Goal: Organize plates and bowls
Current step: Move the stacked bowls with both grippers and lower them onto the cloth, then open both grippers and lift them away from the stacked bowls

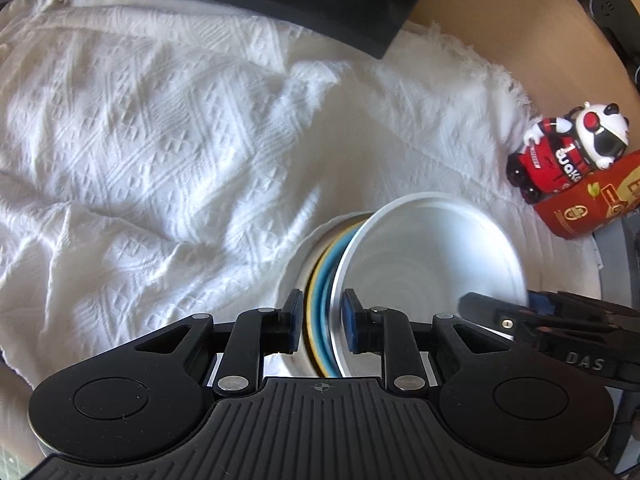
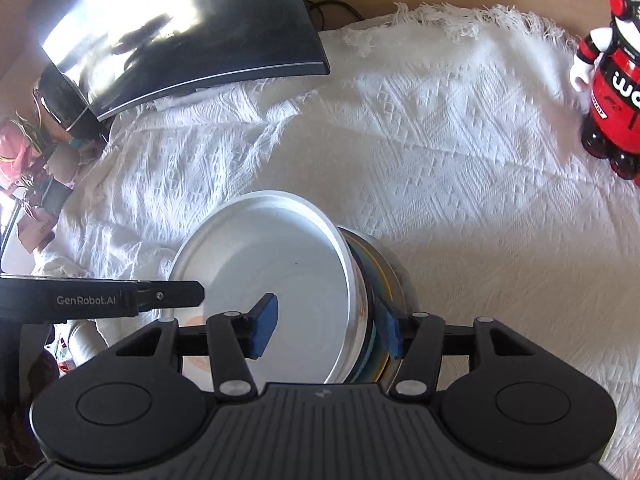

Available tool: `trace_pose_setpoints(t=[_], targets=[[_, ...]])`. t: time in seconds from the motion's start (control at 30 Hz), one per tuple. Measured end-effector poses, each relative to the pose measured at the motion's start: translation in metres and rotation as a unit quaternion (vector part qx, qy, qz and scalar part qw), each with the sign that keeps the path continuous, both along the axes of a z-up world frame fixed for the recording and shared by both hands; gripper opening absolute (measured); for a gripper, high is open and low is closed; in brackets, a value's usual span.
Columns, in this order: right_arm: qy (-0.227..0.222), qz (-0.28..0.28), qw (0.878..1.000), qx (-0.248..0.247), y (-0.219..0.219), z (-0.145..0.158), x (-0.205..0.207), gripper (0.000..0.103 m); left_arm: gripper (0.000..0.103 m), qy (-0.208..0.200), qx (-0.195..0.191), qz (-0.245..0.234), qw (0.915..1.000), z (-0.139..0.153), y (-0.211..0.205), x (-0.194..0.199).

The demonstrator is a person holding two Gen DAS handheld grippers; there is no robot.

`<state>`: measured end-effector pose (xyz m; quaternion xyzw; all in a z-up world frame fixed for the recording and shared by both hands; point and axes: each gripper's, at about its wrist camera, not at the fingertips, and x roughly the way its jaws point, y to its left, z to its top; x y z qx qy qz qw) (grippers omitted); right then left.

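**White knit cloth, one stack, two grippers on it**

White textured tablecloth (image 1: 140,152) covers the desk, with a dark monitor (image 2: 180,28) at the far edge and a red-and-black panda figure (image 1: 568,148) off to the right, by a red box (image 1: 592,204).

Stack of dishes (image 1: 320,280) sits tilted right at the tips of both grippers: a white bowl (image 2: 272,264) on top, blue and yellow rims under it, a white plate at the bottom.

Left gripper (image 1: 321,320) is clamped across the stacked rims, one blue pad on each side. Right gripper (image 2: 325,326) grips the opposite side, one pad inside the bowl, the other outside against the stack.
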<state>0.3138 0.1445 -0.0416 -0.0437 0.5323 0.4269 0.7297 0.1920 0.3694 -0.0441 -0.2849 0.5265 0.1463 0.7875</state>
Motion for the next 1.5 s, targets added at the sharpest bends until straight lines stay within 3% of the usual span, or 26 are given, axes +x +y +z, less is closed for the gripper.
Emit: trace_pose_setpoints(t=[0.17,0.47,0.73,1.13,1.5], targets=[[-0.006,0.003,1.000,0.001,-0.001,-0.001,-0.004,0.054,0.024,0.008,0.000,0.001,1.0000,-0.005,-0.002,-0.002],[-0.014,-0.018,1.000,-0.015,-0.007,-0.012,0.001,0.054,0.023,-0.011,0.004,-0.015,0.9998,0.010,-0.011,0.002],[-0.023,-0.022,0.999,-0.015,-0.009,-0.010,-0.001,0.048,0.022,-0.031,0.009,-0.023,0.9992,0.022,-0.014,0.009],[-0.019,-0.007,1.000,-0.003,-0.006,-0.006,-0.010,0.040,0.022,-0.026,-0.008,-0.029,0.9992,0.013,-0.011,0.016],[-0.025,-0.012,1.000,0.000,-0.009,-0.003,-0.011,0.040,0.022,-0.037,-0.002,-0.025,0.9990,0.023,-0.009,0.016]])
